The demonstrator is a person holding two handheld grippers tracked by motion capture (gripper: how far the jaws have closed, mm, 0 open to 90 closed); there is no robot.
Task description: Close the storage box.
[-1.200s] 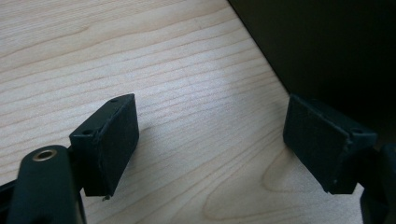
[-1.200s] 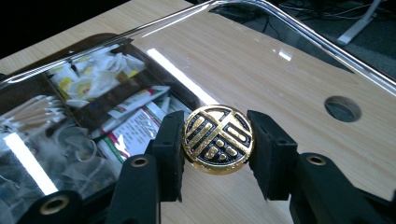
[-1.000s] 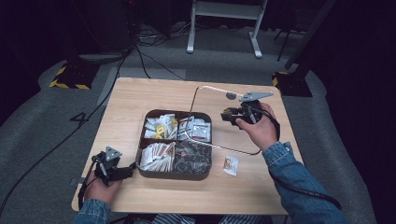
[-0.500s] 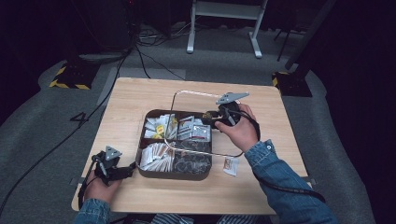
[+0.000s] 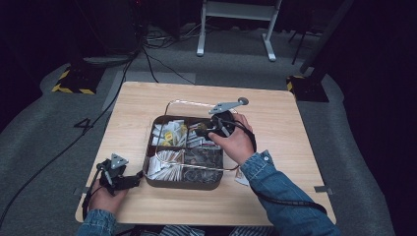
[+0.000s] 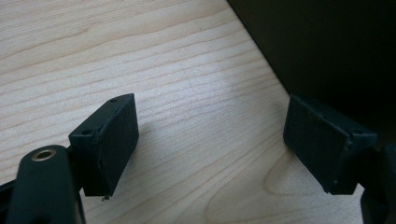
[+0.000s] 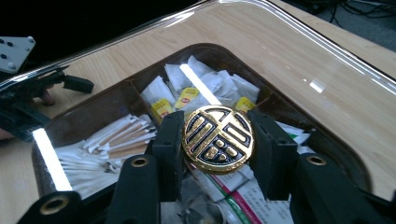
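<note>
A brown four-part tray (image 5: 184,186) sits mid-table with tea bags (image 5: 169,132), paper sticks (image 5: 164,164) and packets in it. Held over the tray is a clear lid (image 5: 187,103), tilted, with its rim reaching past the tray's far edge. My right gripper (image 5: 200,132) is shut on the lid's round gold knob (image 7: 218,138), above the tray's back right part. My left gripper (image 5: 137,178) lies on the table at the tray's front left corner, open, with bare wood between its pads (image 6: 112,140). The tray's dark wall (image 6: 327,46) is just beside it.
A small white packet (image 5: 241,177) lies on the table (image 5: 305,147) by the tray's front right corner, under my right sleeve. The table's back and right side are bare wood. Cables and stand legs are on the floor behind.
My right gripper has carried the lid leftward, from beside the tray's right edge to over the tray. The left gripper has stayed put.
</note>
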